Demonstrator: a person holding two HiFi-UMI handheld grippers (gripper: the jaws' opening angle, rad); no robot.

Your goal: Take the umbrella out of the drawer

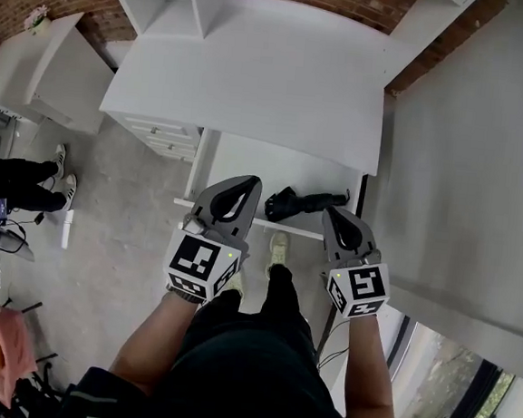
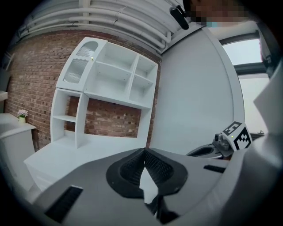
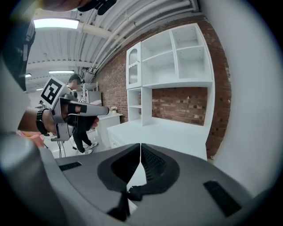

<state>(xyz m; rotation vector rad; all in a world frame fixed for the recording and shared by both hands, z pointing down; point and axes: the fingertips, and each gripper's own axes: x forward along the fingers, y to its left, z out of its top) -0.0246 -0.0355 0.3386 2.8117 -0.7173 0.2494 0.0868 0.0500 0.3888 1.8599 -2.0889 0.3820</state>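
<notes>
A black folded umbrella [image 1: 304,201] lies in the open white drawer [image 1: 238,161] under the desk, close to the drawer's front edge. My left gripper [image 1: 245,183] hovers above the drawer's front left part, just left of the umbrella, with its jaws shut and empty. My right gripper [image 1: 331,212] is held over the front edge near the umbrella's right end, also shut with nothing in it. In the left gripper view the jaws [image 2: 144,150] meet at their tips. In the right gripper view the jaws [image 3: 140,145] are pressed together as well.
The white desk top [image 1: 255,76] spans the middle, with a white shelf unit [image 1: 161,4] against the brick wall behind it. A white wall [image 1: 484,159] runs along the right. A small drawer cabinet [image 1: 163,136] stands left of the desk. Another person's legs [image 1: 18,182] are at far left.
</notes>
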